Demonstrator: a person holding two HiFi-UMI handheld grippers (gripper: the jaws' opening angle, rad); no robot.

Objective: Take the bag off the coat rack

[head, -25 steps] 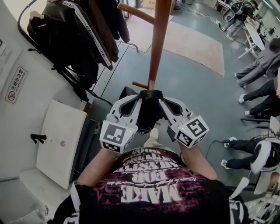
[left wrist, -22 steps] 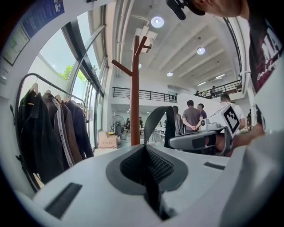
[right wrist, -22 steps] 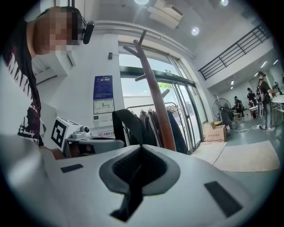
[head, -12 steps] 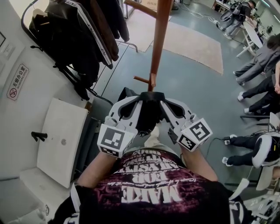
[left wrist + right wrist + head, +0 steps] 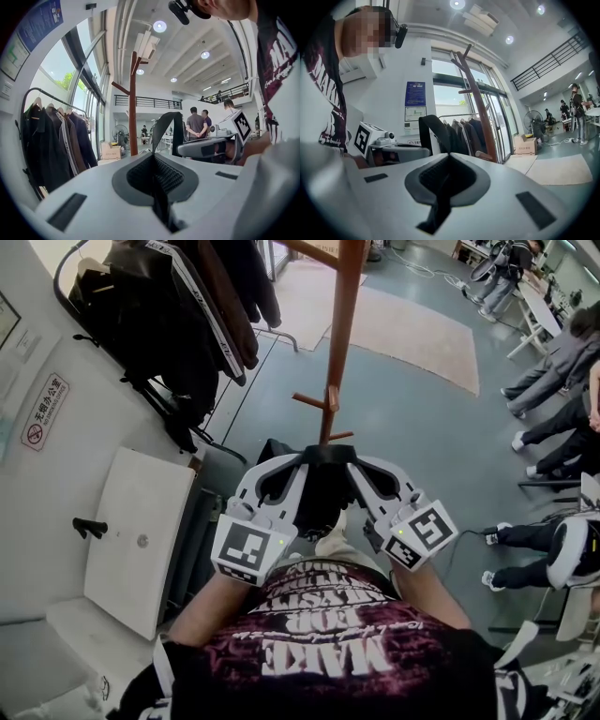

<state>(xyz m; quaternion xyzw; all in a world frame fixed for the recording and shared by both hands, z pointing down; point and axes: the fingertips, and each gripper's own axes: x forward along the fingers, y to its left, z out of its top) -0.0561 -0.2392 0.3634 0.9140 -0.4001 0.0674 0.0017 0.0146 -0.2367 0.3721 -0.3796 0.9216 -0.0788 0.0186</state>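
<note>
Down at 6 o'clock in the head view, right off the chest: got the left gripper [image 5: 298,461] and the right gripper [image 5: 352,461] side by side, tips pointing to 12. Looks like both are pinched fully shut on the black strap [image 5: 324,448] of the bag [image 5: 317,491], with the dark bag hanging between them.

Same story up close. Jaws of the left gripper [image 5: 154,161] squeezed together, strap [image 5: 165,125] coming out of the seam and arching toward 2 o'clock to the other claw. Ditto for the right gripper [image 5: 446,164], closed tight on the strap [image 5: 427,129] looping off to 10 o'clock. Strap loop hanging free of any peg in both gripper views.

Versus a second ago: pulled back from the wooden coat rack [image 5: 340,324]. More of the lower pole and its short pegs [image 5: 319,401] showing at 12 above the bag, and bag plus claws sitting lower in frame, closer to the shirt. Same grip though, no change there.

Around the edges: dark jackets [image 5: 178,324] on a rail at 10 o'clock, white cabinet [image 5: 141,531] at 9, beige rug [image 5: 412,329] at 1, seated people [image 5: 553,362] at 3.
</note>
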